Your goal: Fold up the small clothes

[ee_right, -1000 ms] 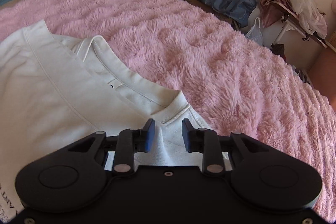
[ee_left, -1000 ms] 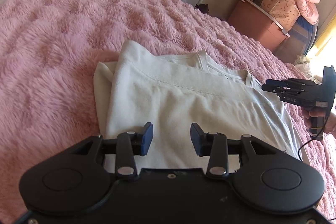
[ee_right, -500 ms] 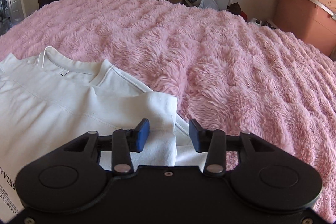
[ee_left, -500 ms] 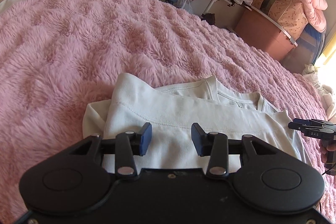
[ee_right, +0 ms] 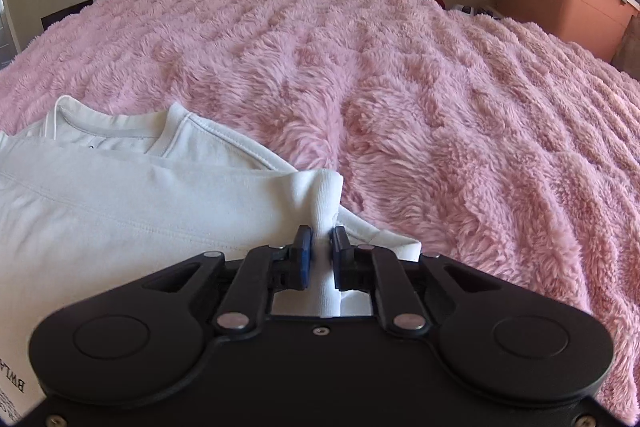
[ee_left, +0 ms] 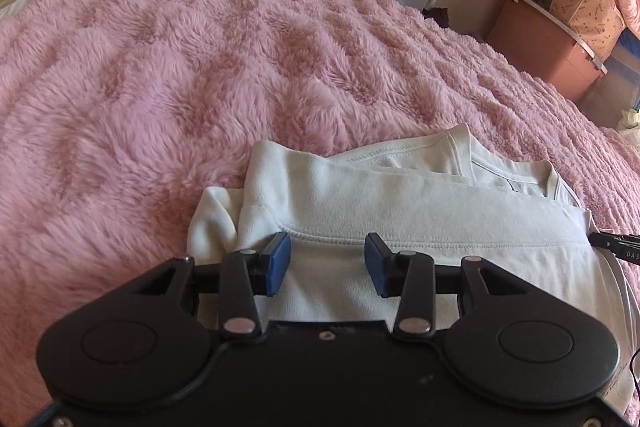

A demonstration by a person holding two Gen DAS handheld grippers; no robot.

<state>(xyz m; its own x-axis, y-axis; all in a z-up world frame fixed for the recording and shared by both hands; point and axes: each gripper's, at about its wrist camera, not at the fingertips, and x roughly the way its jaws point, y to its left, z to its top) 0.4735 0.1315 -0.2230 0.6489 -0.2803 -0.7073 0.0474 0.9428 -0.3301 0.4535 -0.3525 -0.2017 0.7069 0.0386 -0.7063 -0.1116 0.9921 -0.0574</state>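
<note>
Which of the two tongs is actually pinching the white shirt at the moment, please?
The right tongs: they are shut on a bunched fold of the white shirt. The left tongs stand open above the cloth.

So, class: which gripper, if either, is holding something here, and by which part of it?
The right gripper pinches the white T-shirt by a bunched corner of its folded edge. The left gripper stands open over the shirt, holding nothing.

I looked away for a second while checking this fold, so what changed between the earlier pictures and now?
The right gripper has just closed its fingers on a bunched corner of the white shirt; a second ago they stood open over it. Both views slid back toward the shirt's near part, so more of the pink blanket shows. The left gripper stayed open above the hem seam, holding nothing. The shirt remains folded on the blanket.
</note>
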